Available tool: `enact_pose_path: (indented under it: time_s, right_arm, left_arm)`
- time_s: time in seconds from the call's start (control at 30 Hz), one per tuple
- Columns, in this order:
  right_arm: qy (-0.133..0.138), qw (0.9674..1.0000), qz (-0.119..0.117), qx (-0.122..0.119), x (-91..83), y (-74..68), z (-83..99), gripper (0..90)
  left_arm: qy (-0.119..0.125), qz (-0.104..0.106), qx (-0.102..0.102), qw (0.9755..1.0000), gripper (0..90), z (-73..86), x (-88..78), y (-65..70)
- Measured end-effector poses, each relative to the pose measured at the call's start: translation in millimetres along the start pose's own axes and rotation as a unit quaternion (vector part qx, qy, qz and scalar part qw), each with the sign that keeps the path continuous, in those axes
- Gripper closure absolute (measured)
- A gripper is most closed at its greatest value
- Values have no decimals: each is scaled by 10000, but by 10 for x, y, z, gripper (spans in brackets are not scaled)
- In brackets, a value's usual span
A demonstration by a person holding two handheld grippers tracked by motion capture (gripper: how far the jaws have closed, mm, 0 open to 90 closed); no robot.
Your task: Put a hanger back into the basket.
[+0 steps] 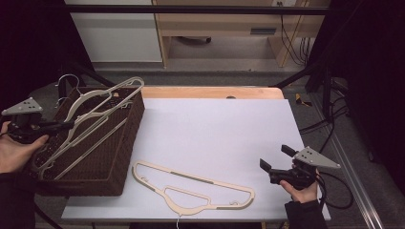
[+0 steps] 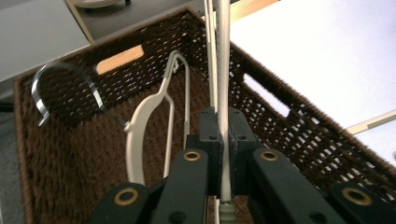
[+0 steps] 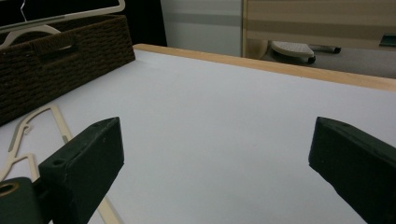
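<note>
Left gripper [image 2: 224, 154] fingers clamp a hanger [image 1: 102, 102] running diagonally across the basket [image 1: 124, 143], hook far-left; another inside, a third hanger [image 1: 191, 188] flat on the surface [image 1: 215, 129]; right gripper [image 1: 277, 160] fingers apart.

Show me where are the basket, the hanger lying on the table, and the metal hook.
basket [image 1: 125, 143], high view, on its right woven wall.
hanger on the table [image 1: 191, 177], high view, on its long upper bar.
metal hook [image 2: 88, 84], left gripper view, on the right of its curved bend.

The white table [image 1: 215, 129] is evenly lit from above, while the frame's left and right edges are lost in darkness; near jaws are blurred in both gripper views
</note>
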State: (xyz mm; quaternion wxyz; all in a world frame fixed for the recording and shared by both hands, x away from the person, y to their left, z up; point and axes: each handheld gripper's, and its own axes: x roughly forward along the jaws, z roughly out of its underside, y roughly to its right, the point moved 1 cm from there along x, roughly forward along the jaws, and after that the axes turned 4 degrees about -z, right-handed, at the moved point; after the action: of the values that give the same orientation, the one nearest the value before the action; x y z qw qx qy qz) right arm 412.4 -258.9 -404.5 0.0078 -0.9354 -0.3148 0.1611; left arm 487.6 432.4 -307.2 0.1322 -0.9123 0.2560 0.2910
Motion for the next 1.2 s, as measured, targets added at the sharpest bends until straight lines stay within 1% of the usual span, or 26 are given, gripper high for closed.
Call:
enact_pose_path:
  time_s: [0.07, 0.1, 0.17, 0.27, 0.37, 0.5, 0.57, 0.7, 0.87, 0.9, 0.97, 1.03, 1.1, 1.13, 1.2]
  right_arm:
    - [32, 10000, -5, -1, -3, 2, -1, 35]
    - [23, 10000, -5, 3, -3, 2, -2, 33]
    - [15, 10000, -2, -4, -2, 2, -2, 32]
    - [24, 10000, 2, -5, 0, -2, -4, 30]
    - [31, 10000, -37, -17, -5, -6, -7, 29]
    - [20, 10000, -37, -27, -6, -6, -7, 28]
    - [14, 10000, -44, -20, -5, -10, -8, 28]
    - [13, 10000, -27, -32, 0, -11, -9, 28]
    - [7, 10000, -39, -20, 1, -14, -9, 28]
    - [10, 10000, -51, -12, 4, -16, -9, 28]
    - [-13, 10000, -44, -34, 11, -16, -7, 28]
    - [-18, 10000, -57, -29, 14, -21, -5, 28]
    - [-25, 10000, -51, -34, 13, -20, -6, 28]
    - [-23, 10000, -45, -43, 13, -17, -6, 28]
    - [-19, 10000, -41, -34, 10, -17, -7, 29]
  left_arm:
    - [-29, -20, -35, 10000, 869, 48, -11, -34]
    - [-67, -25, -14, 10000, 869, 72, -19, -51]
    - [-45, -45, -77, 9999, 869, 124, -22, -76]
    - [-112, -48, -115, 9999, 869, 198, -22, -117]
    - [-221, -72, -113, 9997, 869, 274, -16, -138]
    - [-201, -59, -142, 9997, 869, 344, -3, -130]
    - [-256, -47, -114, 9996, 869, 361, 35, -103]
    - [-459, -82, -72, 9989, 869, 404, 149, -59]
    - [-507, -31, -244, 9984, 869, 497, 270, -52]
    - [-516, -14, -317, 9982, 869, 519, 299, -44]
    - [-613, -30, -341, 9975, 868, 556, 363, -36]
    - [-788, -39, -325, 9964, 867, 581, 431, -28]
    - [-856, -25, -444, 9953, 867, 606, 477, -33]
    - [-896, -60, -500, 9947, 866, 613, 492, -40]
    - [-1017, -105, -545, 9933, 864, 610, 507, -45]
